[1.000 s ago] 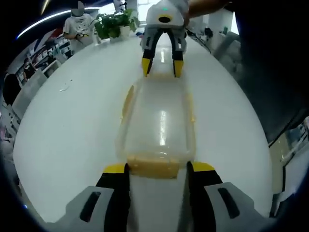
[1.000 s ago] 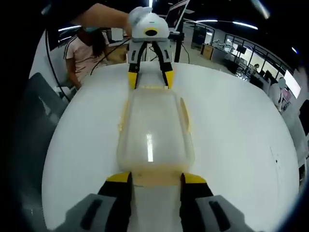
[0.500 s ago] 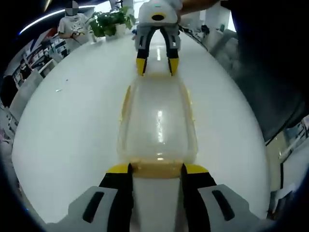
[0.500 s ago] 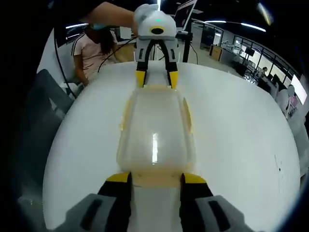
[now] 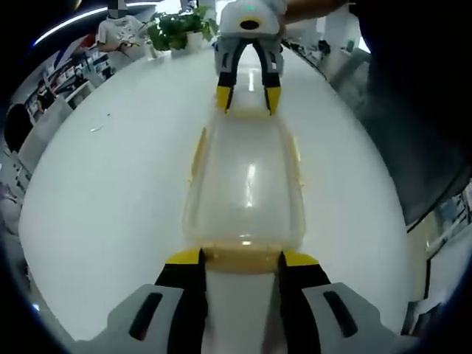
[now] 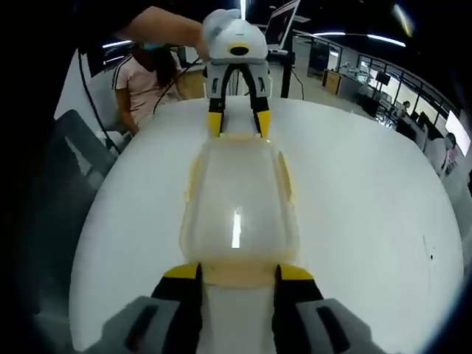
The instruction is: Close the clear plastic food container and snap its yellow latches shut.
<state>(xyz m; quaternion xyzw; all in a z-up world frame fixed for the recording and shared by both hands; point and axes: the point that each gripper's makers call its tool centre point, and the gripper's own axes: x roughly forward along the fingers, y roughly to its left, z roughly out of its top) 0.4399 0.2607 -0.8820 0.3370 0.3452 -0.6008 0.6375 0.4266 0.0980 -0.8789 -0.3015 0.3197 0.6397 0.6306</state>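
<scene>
At the box's [image 5: 247, 181] near end, the left gripper [image 5: 241, 258] stands parted, its jaws flanking a yellow latch [image 5: 241, 256]. Opposite, the right gripper [image 6: 231, 271] likewise straddles its latch [image 6: 234, 273], unclenched. Box lies lidded on a white table [image 5: 103, 192]; a plant [image 5: 177, 29] stands beyond.

Bare white table [image 5: 110, 184] flanks the container [image 5: 247, 184] on both long sides; a claw blocks each end.
</scene>
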